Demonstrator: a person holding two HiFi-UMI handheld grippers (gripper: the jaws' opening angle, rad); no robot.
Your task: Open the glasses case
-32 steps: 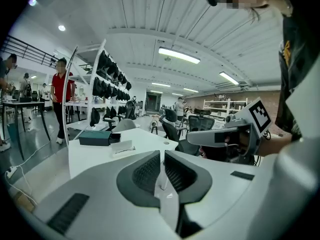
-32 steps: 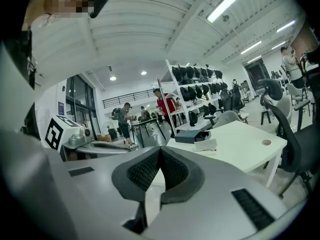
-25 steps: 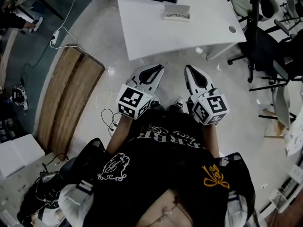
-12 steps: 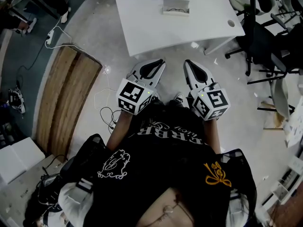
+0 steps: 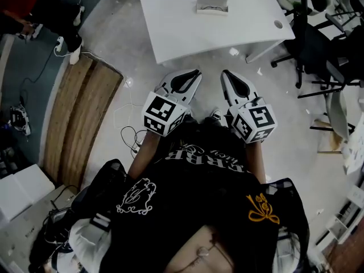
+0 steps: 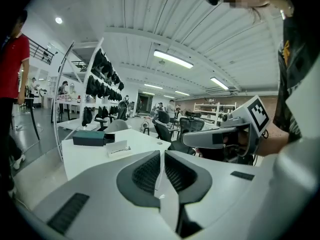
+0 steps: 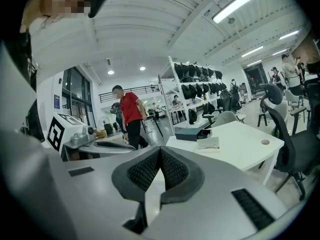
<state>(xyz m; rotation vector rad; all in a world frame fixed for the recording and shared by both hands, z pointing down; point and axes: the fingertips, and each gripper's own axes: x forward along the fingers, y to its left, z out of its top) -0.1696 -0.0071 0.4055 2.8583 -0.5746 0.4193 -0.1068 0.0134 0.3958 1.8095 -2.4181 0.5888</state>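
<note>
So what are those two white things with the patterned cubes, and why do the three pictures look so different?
There is no robot: a person holds a hand-held gripper in each hand, the left hand-held gripper and the right hand-held gripper. The patterned cubes are part of them. The top-down picture comes from a camera on the person's head; the other two come from cameras riding on each one, looking along its jaws. Both pairs of jaws are shut, with nothing between them. Ahead stands a white table with a dark teal box and a small white holder with what looks like glasses. Neither has reached the table.
</note>
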